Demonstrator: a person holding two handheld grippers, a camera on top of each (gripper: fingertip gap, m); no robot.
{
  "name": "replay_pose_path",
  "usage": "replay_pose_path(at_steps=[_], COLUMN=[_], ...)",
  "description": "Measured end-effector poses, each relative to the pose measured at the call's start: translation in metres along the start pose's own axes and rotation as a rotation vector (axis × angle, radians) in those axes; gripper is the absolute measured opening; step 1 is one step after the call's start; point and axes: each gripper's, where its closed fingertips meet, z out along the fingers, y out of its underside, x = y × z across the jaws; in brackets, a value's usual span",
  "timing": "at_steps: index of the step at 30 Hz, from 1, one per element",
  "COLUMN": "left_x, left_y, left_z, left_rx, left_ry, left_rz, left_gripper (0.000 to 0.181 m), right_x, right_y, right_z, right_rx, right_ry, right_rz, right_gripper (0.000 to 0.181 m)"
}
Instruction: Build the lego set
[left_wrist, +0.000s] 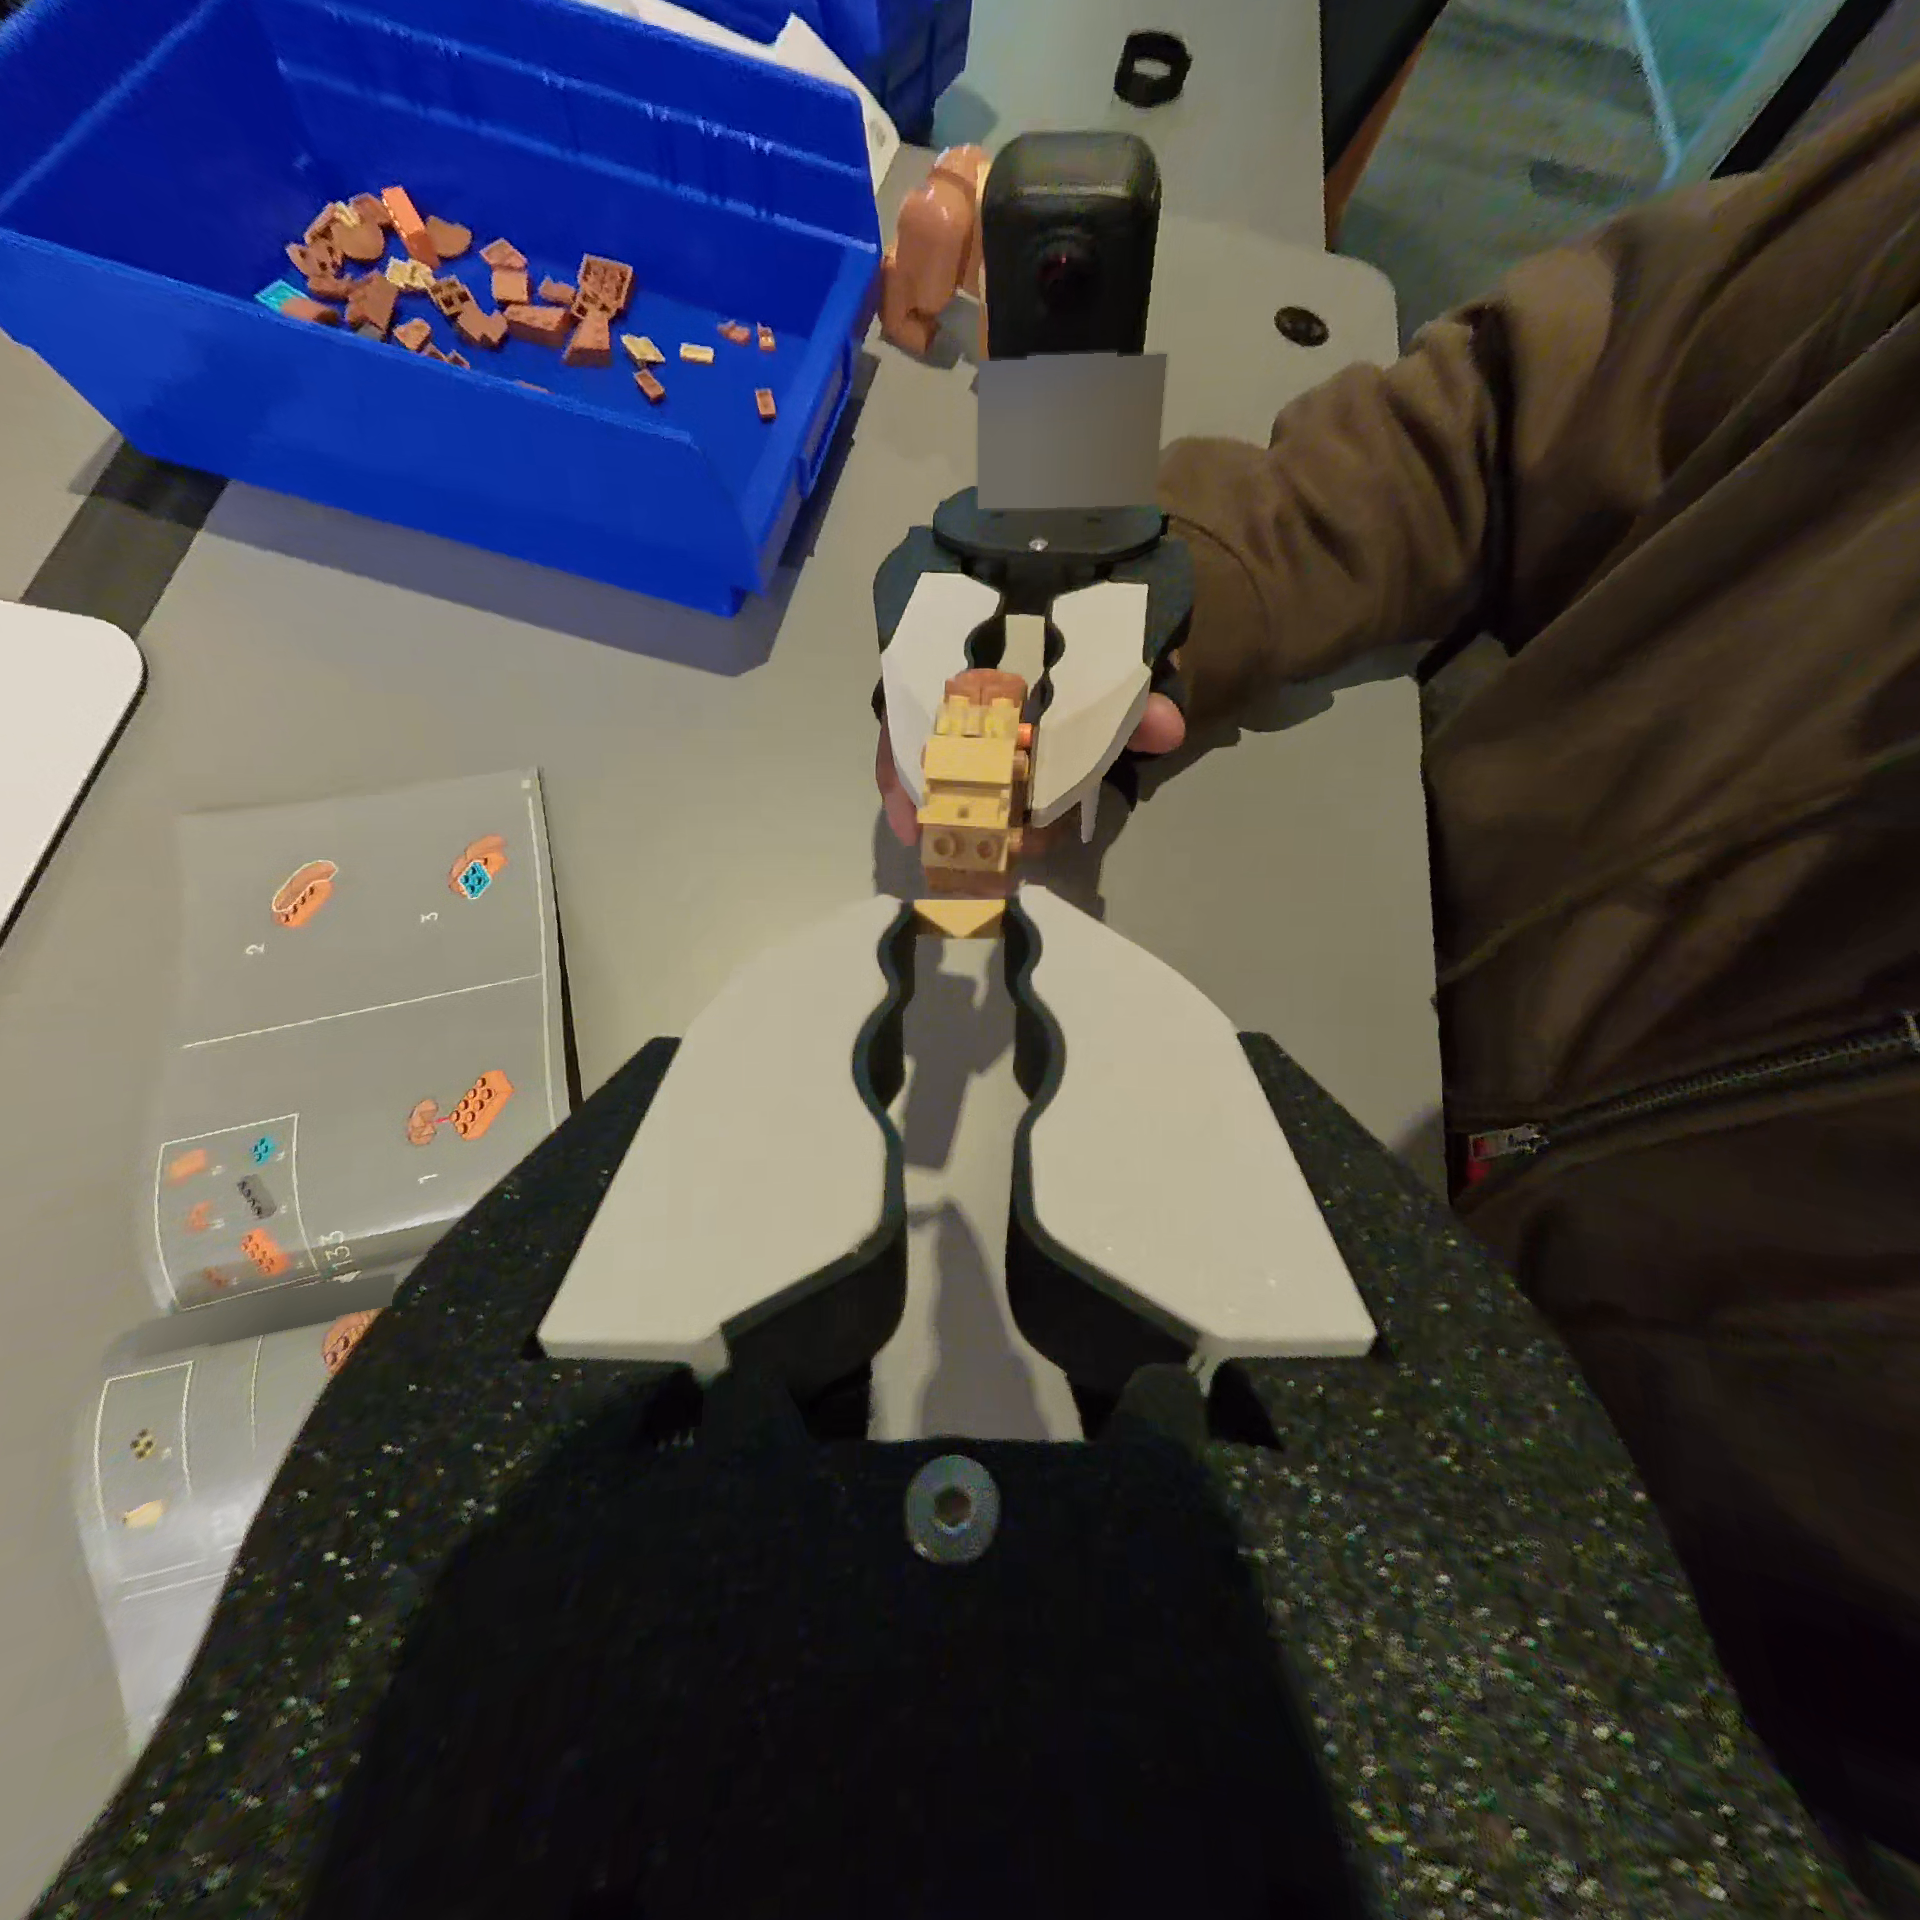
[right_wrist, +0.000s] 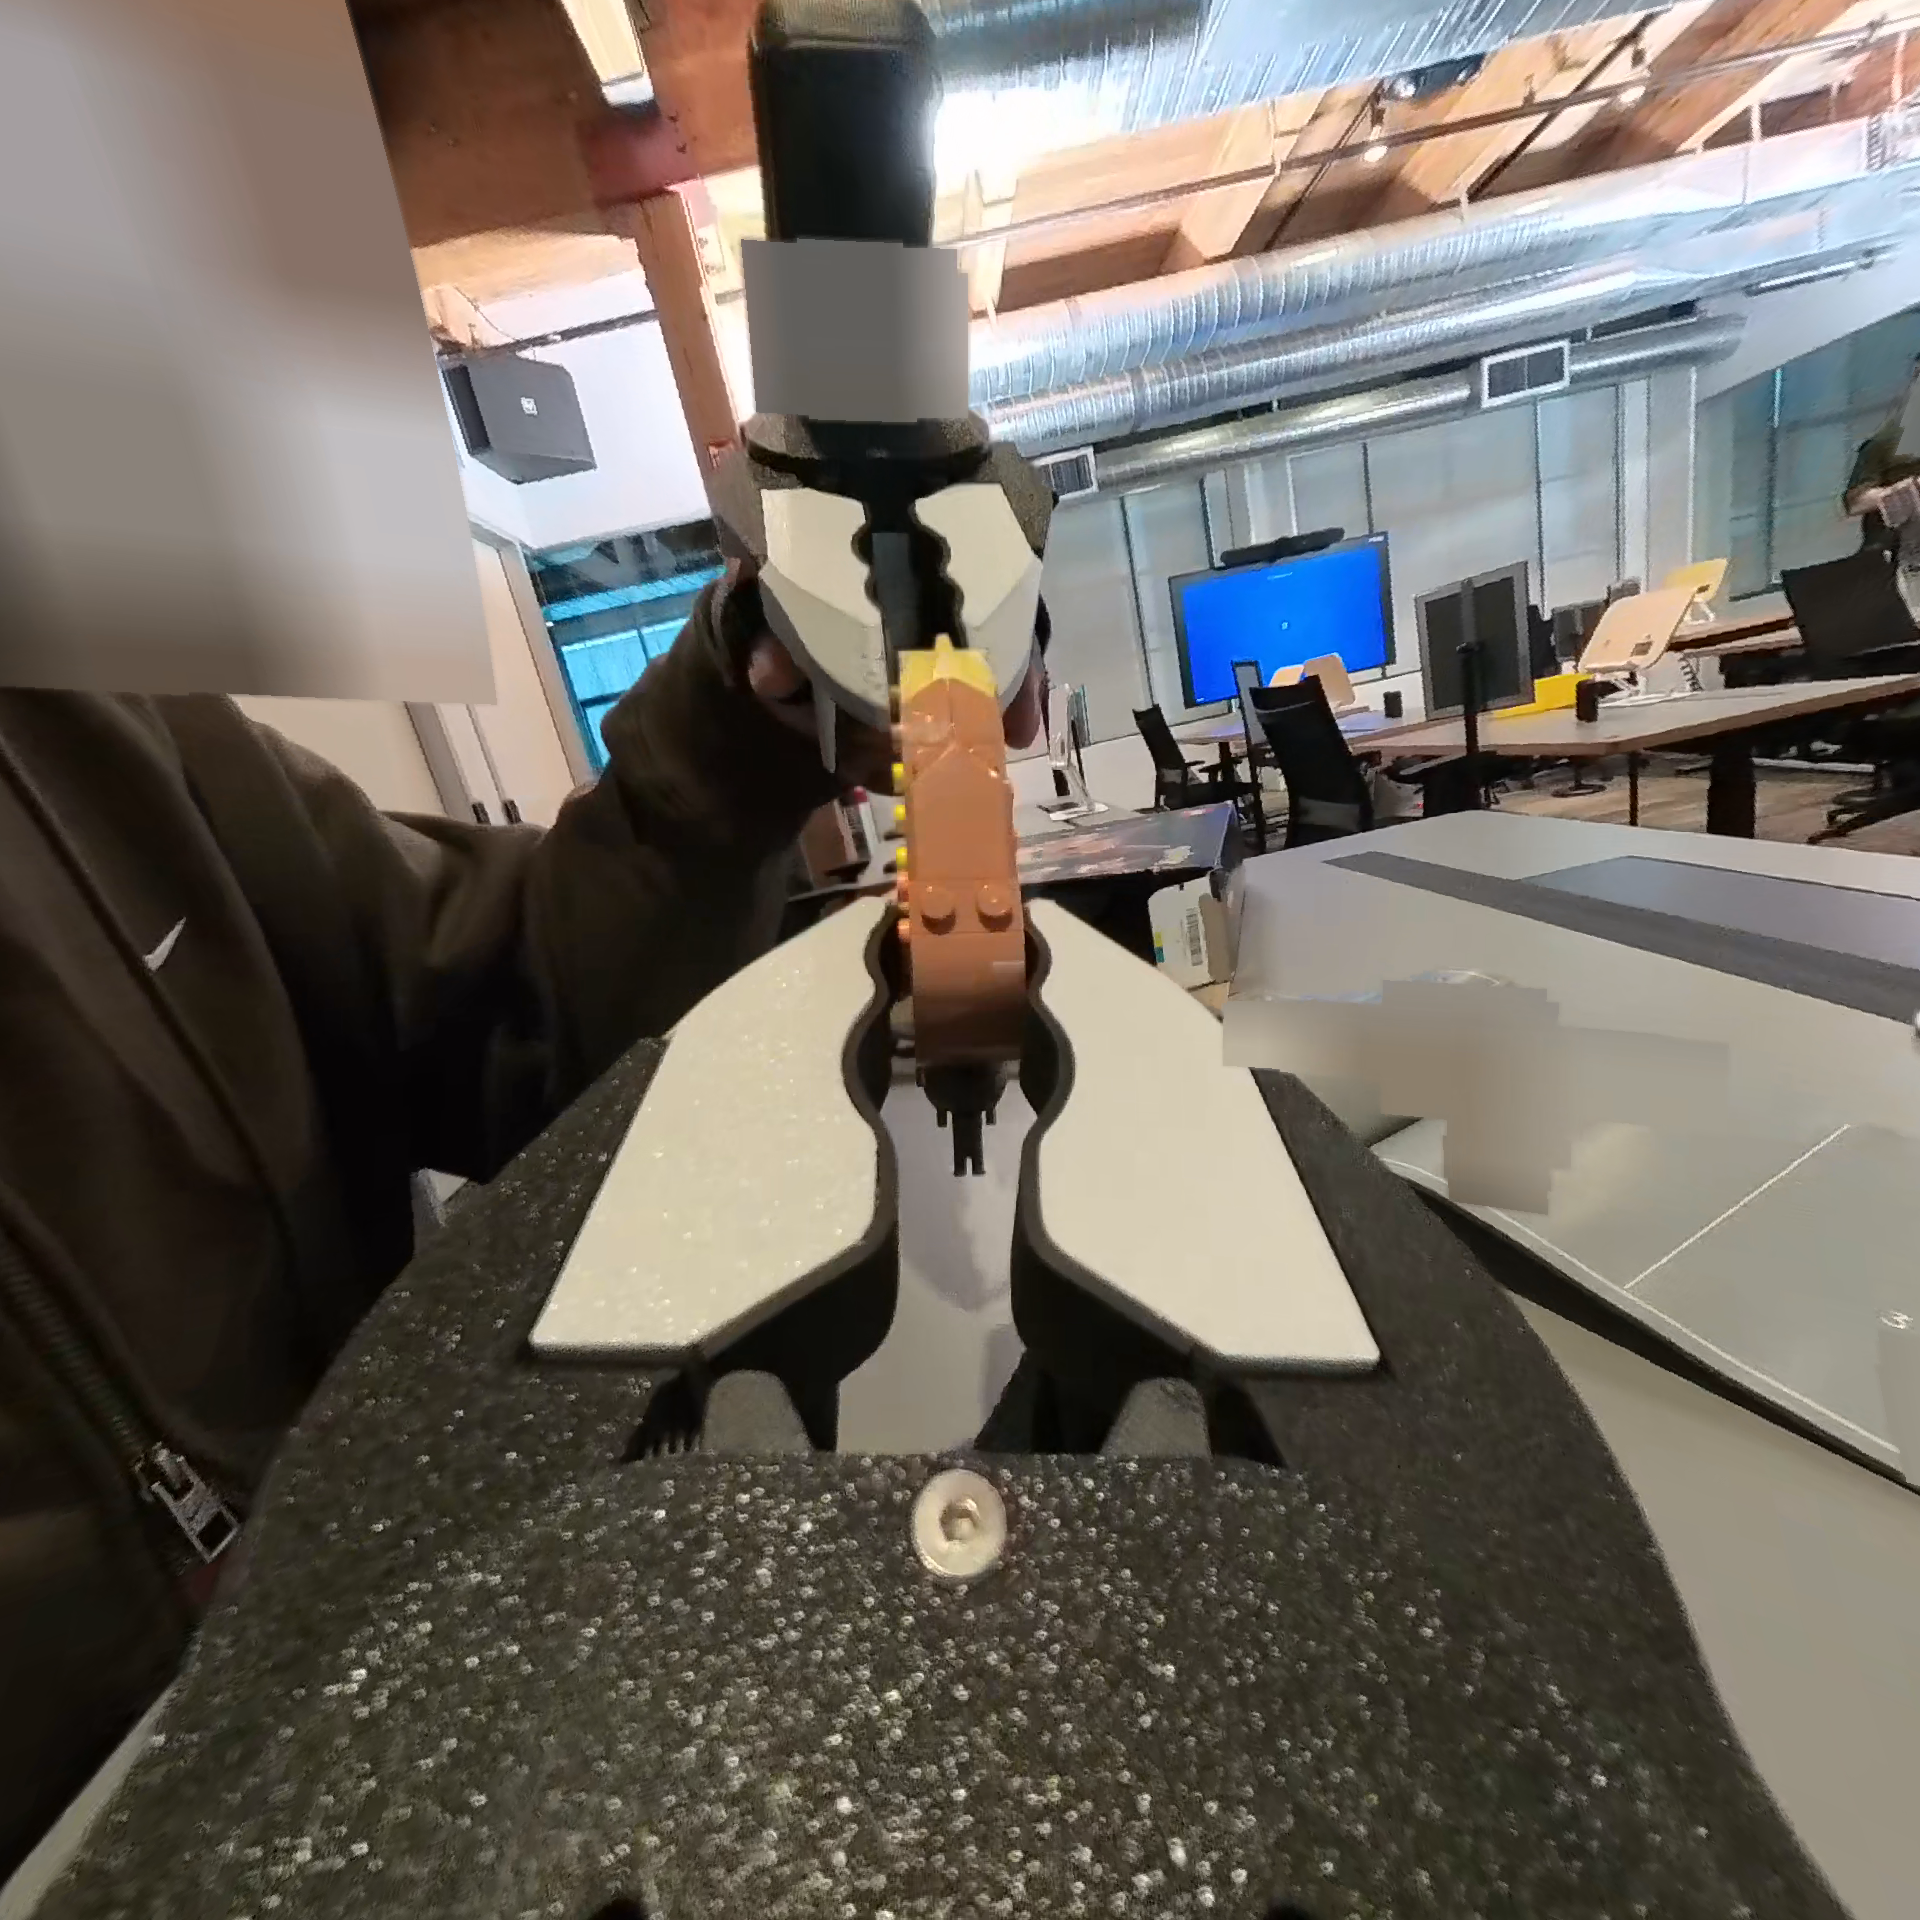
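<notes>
My left gripper (left_wrist: 958, 916) is shut on a small tan piece (left_wrist: 958, 921) pinched at its fingertips. My right gripper (right_wrist: 956, 940) faces it and is shut on a brown and tan lego assembly (right_wrist: 956, 831), held in the air. The tan piece sits right at the near end of the assembly (left_wrist: 968, 790); whether it is pressed on I cannot tell. In the right wrist view the left gripper (right_wrist: 940, 665) holds the tan piece (right_wrist: 943, 665) at the assembly's far end. In the left wrist view the right gripper (left_wrist: 987, 810) is held by a hand in a brown sleeve (left_wrist: 1455, 499).
A blue bin (left_wrist: 468, 468) with several loose brown and tan bricks stands at the back left. An open instruction booklet (left_wrist: 364, 1018) lies on the grey table at the left. A peach-brown built part (left_wrist: 935, 249) stands behind the right gripper. A white object (left_wrist: 52, 727) shows at the left edge. Left tips to right tips: about 5 centimetres.
</notes>
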Motion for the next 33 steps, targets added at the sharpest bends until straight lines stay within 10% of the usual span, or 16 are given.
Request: replay_pose_path(at_steps=[33], left_x=[0.022], left_y=[-0.023], left_z=[0.014], left_rx=[-0.241], left_ry=[-0.036], left_rz=[0.071], left_gripper=[0.017], right_x=[-0.018], right_y=[-0.013], right_z=[-0.010], right_rx=[0.081], right_ry=[-0.017], right_rz=[-0.055], right_gripper=[0.020])
